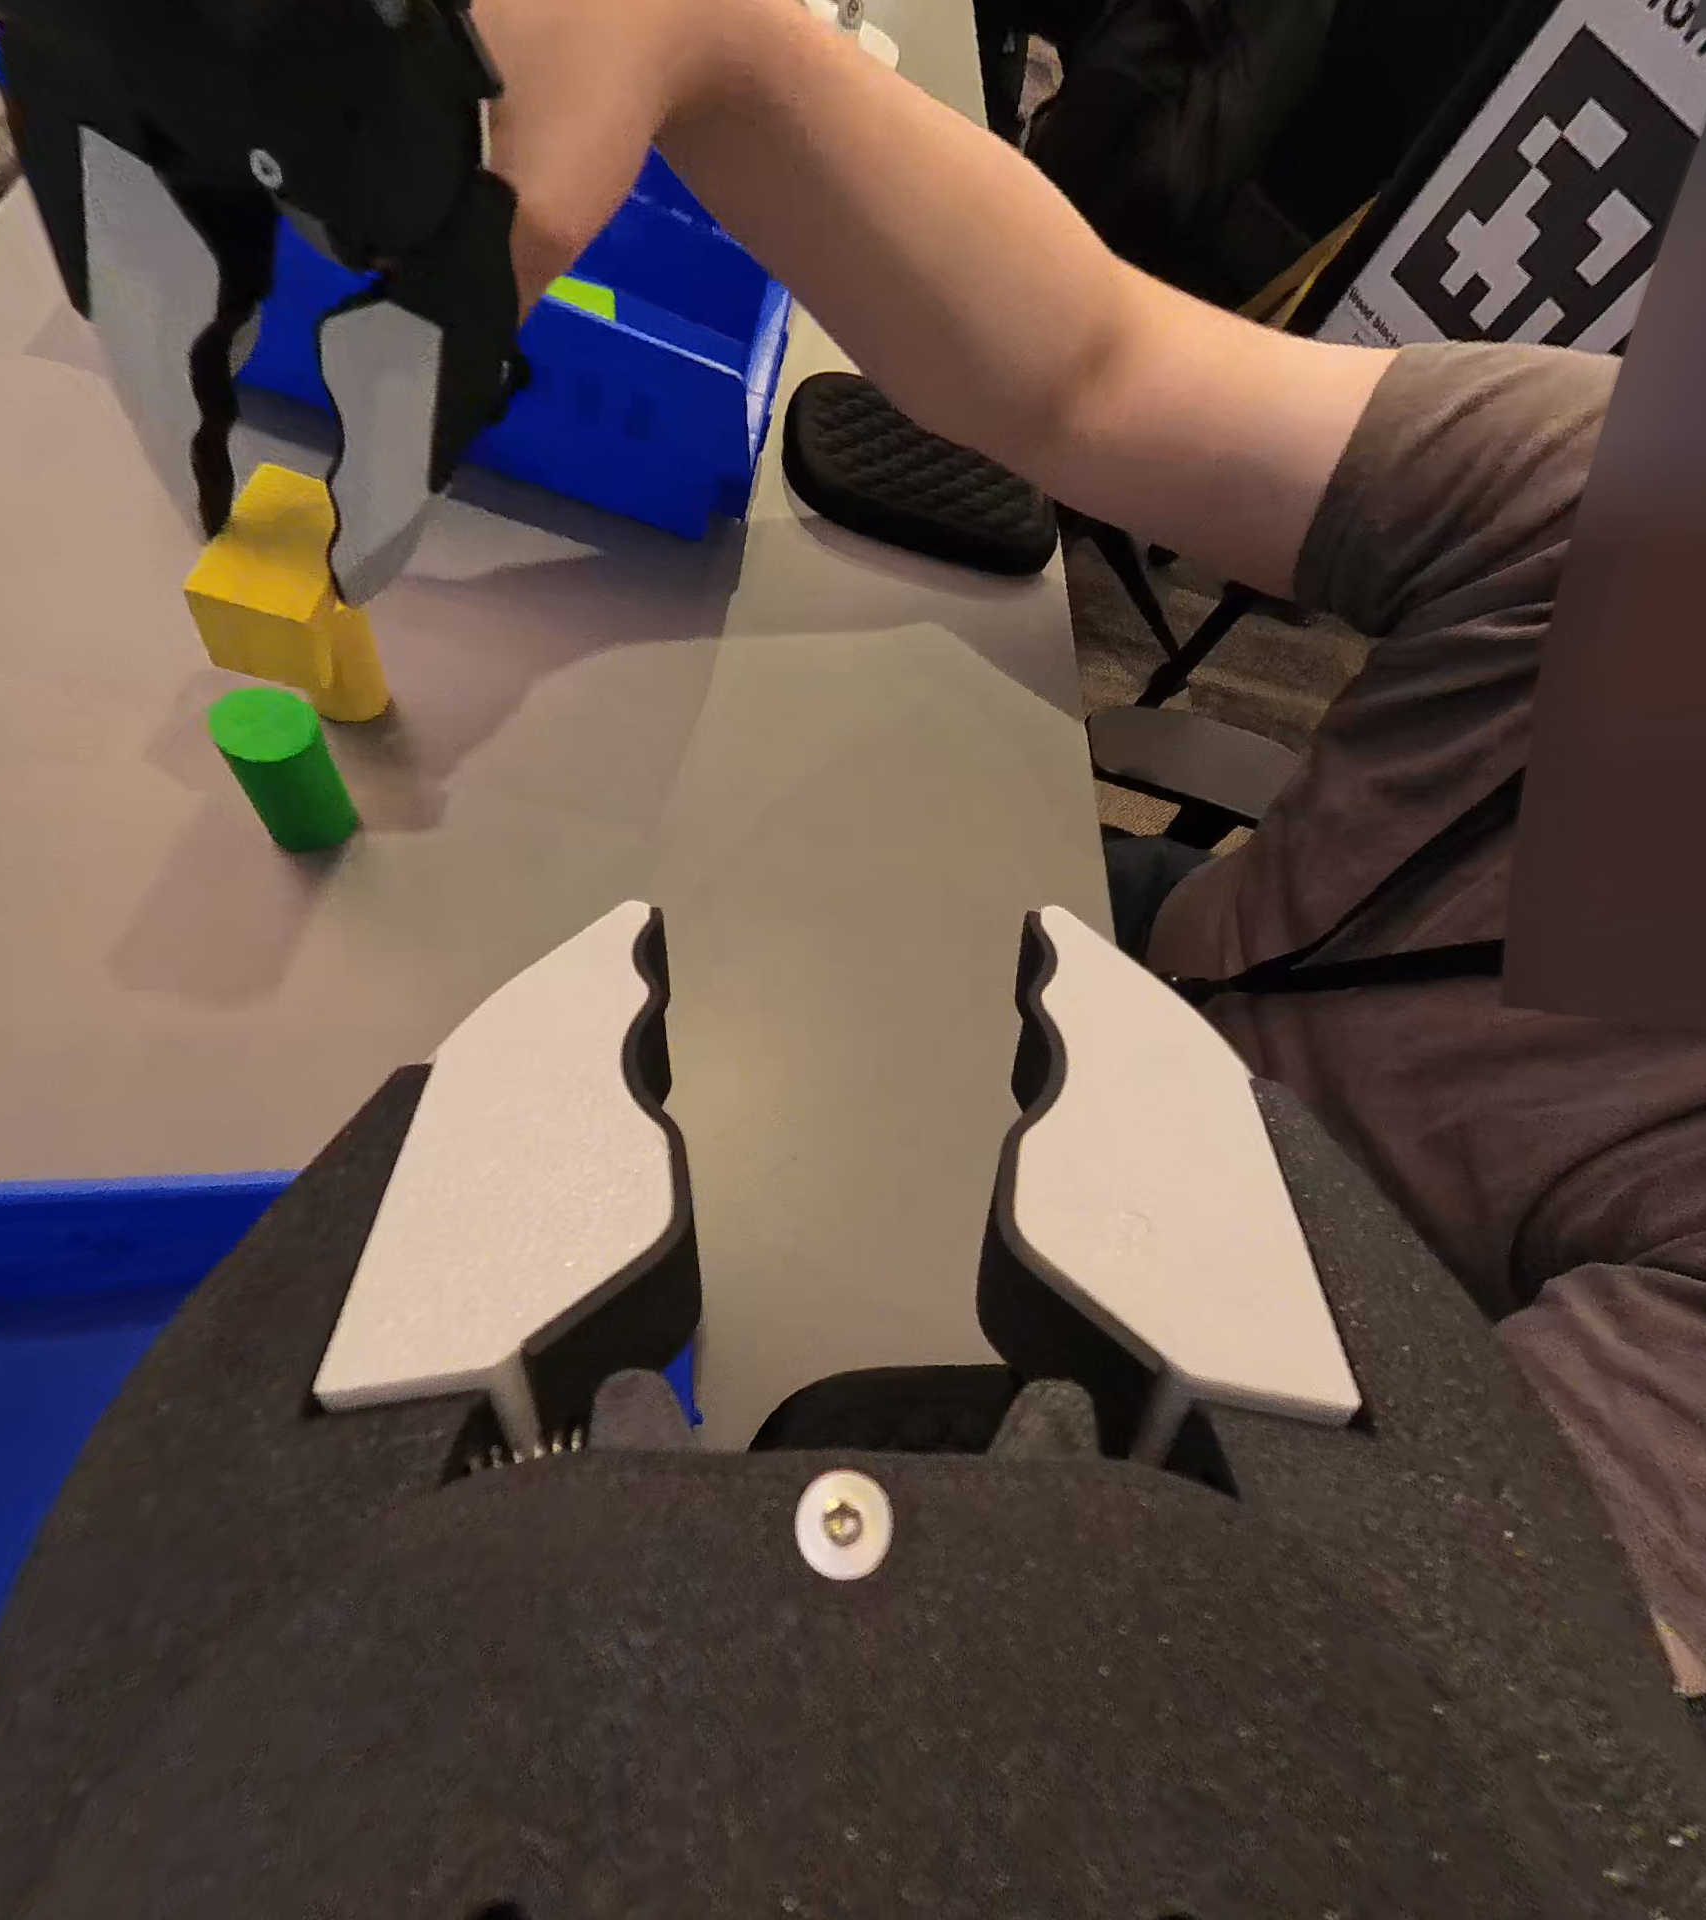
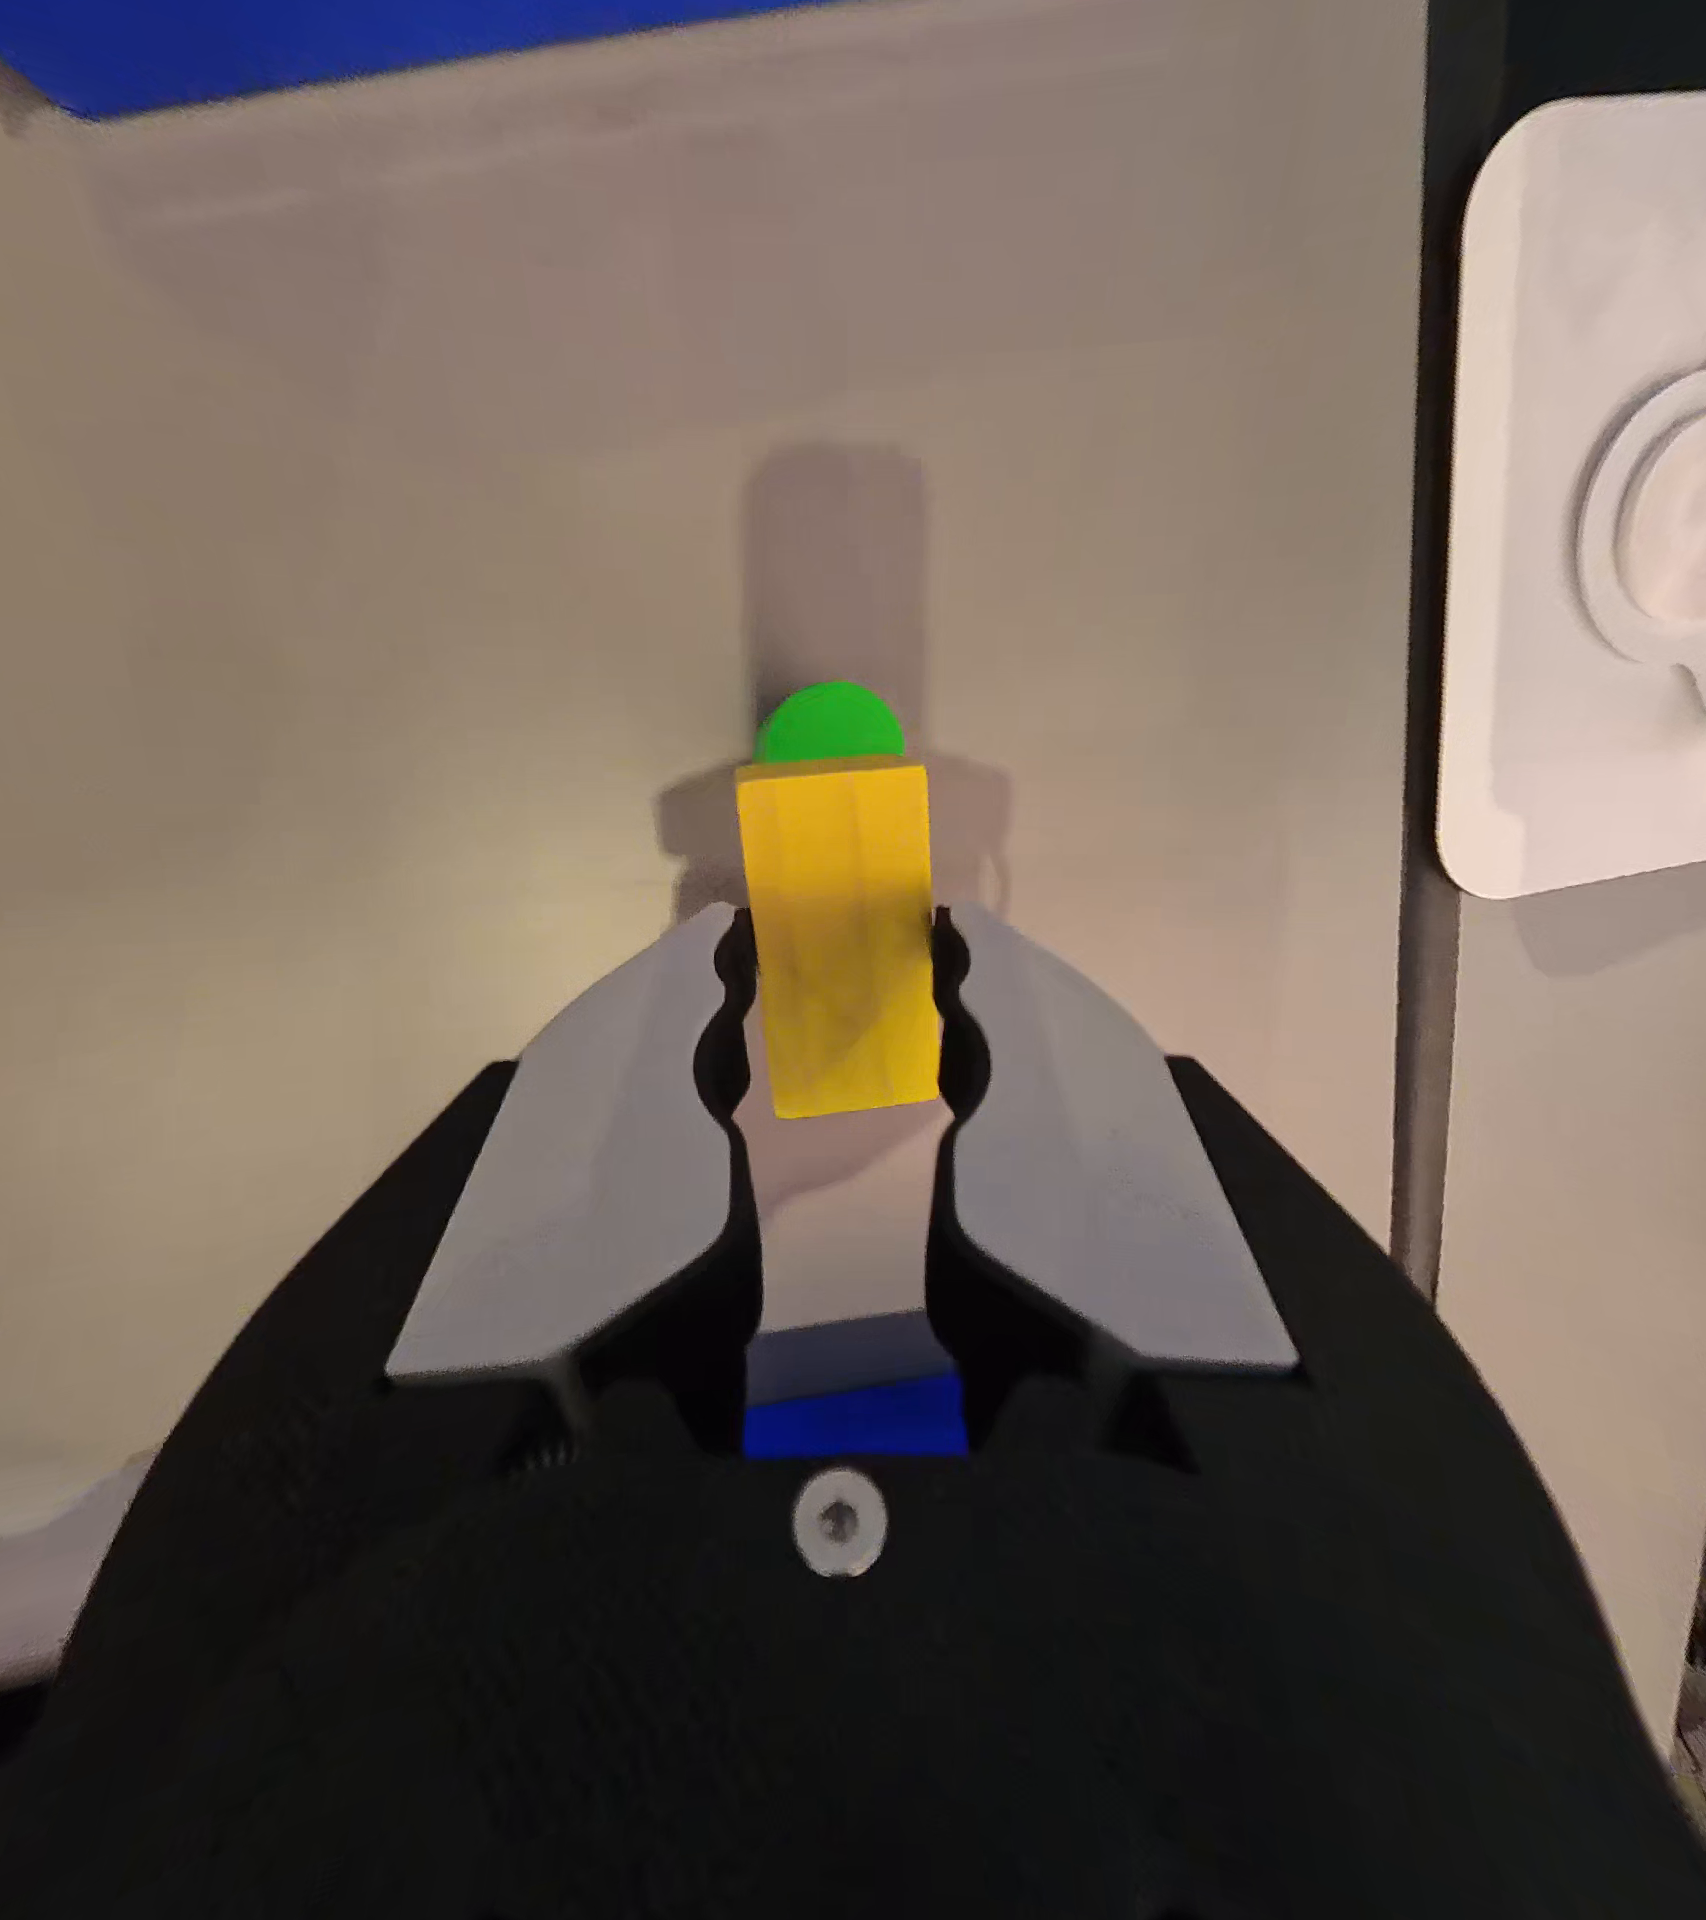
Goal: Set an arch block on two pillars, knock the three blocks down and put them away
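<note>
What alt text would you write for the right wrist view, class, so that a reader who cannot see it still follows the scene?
The right gripper closes on a yellow arch block above a pale grey table. The top of a green cylinder shows just beyond the block, and a white plate-like fixture sits at the table's right edge.

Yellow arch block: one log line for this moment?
right tongs: shut on yellow arch block | left tongs: open, empty | green cylinder: standing on table
</note>
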Demonstrator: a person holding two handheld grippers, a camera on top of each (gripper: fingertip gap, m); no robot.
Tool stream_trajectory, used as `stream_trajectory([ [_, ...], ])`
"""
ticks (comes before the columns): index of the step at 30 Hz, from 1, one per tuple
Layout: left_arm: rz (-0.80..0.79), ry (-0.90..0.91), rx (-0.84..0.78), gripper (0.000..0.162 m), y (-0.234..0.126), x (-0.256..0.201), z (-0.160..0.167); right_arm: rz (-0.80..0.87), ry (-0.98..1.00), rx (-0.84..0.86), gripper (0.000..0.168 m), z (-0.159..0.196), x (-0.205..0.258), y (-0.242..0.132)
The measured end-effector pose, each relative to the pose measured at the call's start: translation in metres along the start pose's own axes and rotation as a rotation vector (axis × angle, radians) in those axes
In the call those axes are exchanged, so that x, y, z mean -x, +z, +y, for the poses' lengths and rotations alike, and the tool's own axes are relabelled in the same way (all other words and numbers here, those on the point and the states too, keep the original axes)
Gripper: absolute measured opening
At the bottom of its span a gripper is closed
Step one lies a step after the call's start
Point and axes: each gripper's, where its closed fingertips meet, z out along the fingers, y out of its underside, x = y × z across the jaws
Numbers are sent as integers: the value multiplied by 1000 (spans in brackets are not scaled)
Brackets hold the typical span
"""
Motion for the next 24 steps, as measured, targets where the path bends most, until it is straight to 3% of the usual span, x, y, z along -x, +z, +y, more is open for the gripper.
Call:
stream_trajectory([
  [24, 8, -1, 102, 65, 16, 3, 12, 5, -44, 18, 35, 7, -8, 20],
])
